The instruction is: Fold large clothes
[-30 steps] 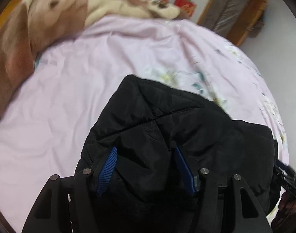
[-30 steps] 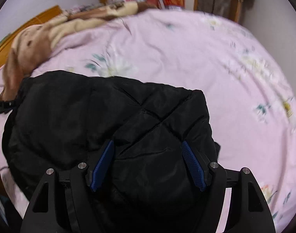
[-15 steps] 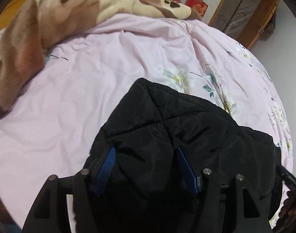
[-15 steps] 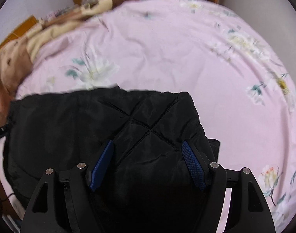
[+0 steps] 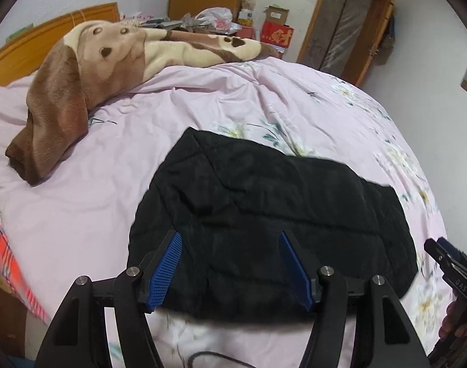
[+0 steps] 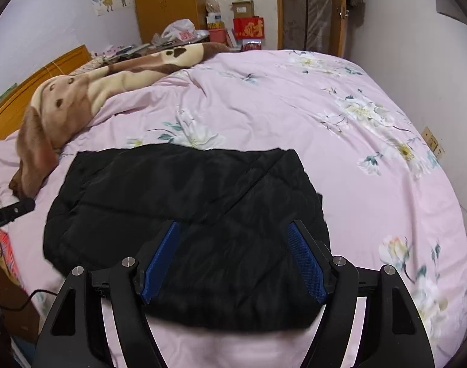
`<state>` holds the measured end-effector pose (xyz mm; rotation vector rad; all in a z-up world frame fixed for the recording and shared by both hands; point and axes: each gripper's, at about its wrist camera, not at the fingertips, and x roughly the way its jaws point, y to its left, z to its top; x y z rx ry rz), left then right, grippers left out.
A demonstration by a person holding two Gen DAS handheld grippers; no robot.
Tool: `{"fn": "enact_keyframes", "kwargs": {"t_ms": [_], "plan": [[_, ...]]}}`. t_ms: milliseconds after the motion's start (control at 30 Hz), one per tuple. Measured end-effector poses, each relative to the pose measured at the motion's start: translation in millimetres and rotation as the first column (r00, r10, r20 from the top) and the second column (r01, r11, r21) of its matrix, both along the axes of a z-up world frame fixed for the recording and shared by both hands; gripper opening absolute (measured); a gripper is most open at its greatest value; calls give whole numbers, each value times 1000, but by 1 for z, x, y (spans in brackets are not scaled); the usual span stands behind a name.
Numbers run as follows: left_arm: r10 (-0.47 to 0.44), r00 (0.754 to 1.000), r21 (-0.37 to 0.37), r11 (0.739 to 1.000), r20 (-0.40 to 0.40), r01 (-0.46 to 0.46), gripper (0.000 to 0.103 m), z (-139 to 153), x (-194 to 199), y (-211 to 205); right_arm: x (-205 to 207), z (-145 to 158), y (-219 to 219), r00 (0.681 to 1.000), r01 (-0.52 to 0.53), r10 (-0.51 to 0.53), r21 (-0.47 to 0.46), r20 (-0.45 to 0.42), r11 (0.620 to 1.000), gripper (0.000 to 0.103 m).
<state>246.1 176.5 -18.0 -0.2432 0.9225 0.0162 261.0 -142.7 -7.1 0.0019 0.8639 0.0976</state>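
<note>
- Black quilted jacket [image 5: 264,214] folded into a compact block, lying on the pink floral bed [image 6: 371,184].
- Left hand-held gripper [image 5: 230,271] and right hand-held gripper [image 6: 233,263]: wide, holding nothing.
- Left, apparently: little beyond tidying.

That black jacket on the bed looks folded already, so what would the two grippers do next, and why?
Probably just lift clear. The black jacket lies as a compact bundle on the pink bedspread, and both the left gripper and right gripper stand open above its near edge, with nothing pinched. A light pat to flatten it might follow.
</note>
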Motion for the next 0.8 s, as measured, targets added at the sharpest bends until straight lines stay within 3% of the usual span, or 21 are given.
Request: {"fn": "enact_keyframes", "kwargs": {"t_ms": [300, 400, 467, 633, 800], "plan": [[-5, 999, 64, 998, 35, 2, 66, 9, -73, -35, -80, 24, 13, 995, 47, -43, -44, 84, 998, 75], [-21, 998, 97, 995, 63, 15, 75, 13, -94, -51, -103, 28, 16, 992, 83, -79, -38, 97, 996, 77], [-28, 997, 77, 997, 76, 22, 76, 14, -105, -58, -115, 29, 18, 990, 93, -89, -36, 106, 995, 77], [-44, 991, 142, 990, 124, 27, 76, 23, -128, -78, -137, 31, 29, 989, 89, -81, -67, 120, 994, 77], [-63, 989, 146, 988, 136, 43, 76, 27, -139, -87, -151, 37, 35, 985, 89, -78, -65, 154, 994, 77]]}}
